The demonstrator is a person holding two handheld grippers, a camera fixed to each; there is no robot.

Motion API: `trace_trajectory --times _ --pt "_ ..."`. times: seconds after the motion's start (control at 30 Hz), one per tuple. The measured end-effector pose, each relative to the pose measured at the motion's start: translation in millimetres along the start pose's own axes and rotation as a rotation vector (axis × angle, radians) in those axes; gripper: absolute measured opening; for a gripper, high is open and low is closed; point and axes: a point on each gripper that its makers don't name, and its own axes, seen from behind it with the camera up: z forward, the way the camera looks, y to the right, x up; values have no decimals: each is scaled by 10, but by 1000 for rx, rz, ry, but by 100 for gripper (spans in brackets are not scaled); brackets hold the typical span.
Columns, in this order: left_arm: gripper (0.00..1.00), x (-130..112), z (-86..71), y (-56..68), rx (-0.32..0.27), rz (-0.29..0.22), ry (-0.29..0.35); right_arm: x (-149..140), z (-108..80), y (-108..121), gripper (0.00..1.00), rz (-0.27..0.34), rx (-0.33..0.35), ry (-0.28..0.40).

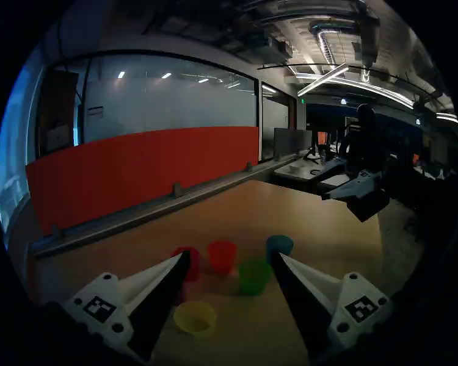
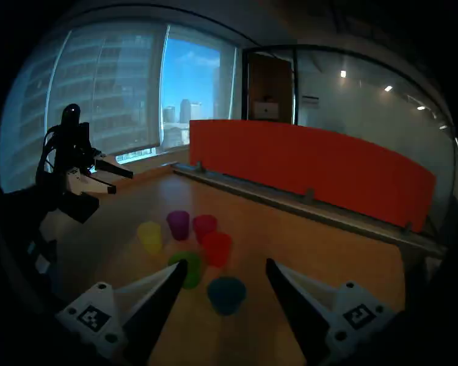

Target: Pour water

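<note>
As we look over the table [image 1: 327, 226], our left gripper [image 1: 229, 265] and right gripper [image 2: 226, 267] both gape wide, empty; yellow cup [image 1: 195, 317] and teal cup [image 2: 226, 294] stand clustered with others just ahead.

- Wood-look surface, smooth, slight sheen: worktop [image 1: 302, 210].
- Translucent plastic, smooth: yellow cup [image 1: 195, 318], green cup [image 1: 254, 276], red cup [image 1: 221, 256].
- White plastic shell with matt black inner faces: fingers [image 1: 159, 296] of the left gripper [image 1: 229, 254]; the same on the fingers [image 2: 152, 299] of the right gripper [image 2: 226, 262].
- Matt, even orange panel: partition [image 1: 143, 171].
- Dull grey metal, by appearance: rail [image 1: 168, 204] at its foot.
- Glossy, reflecting ceiling lights: glass wall [image 1: 168, 97] above.
</note>
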Motion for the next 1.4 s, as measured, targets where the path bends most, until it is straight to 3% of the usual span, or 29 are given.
trace_trajectory --times 0.8,1.4 --pt "97 -555 430 95 -15 25 -113 -517 356 47 100 -34 -2 -78" --pt "97 -938 667 243 -28 31 -194 -803 604 108 100 -25 13 -117"
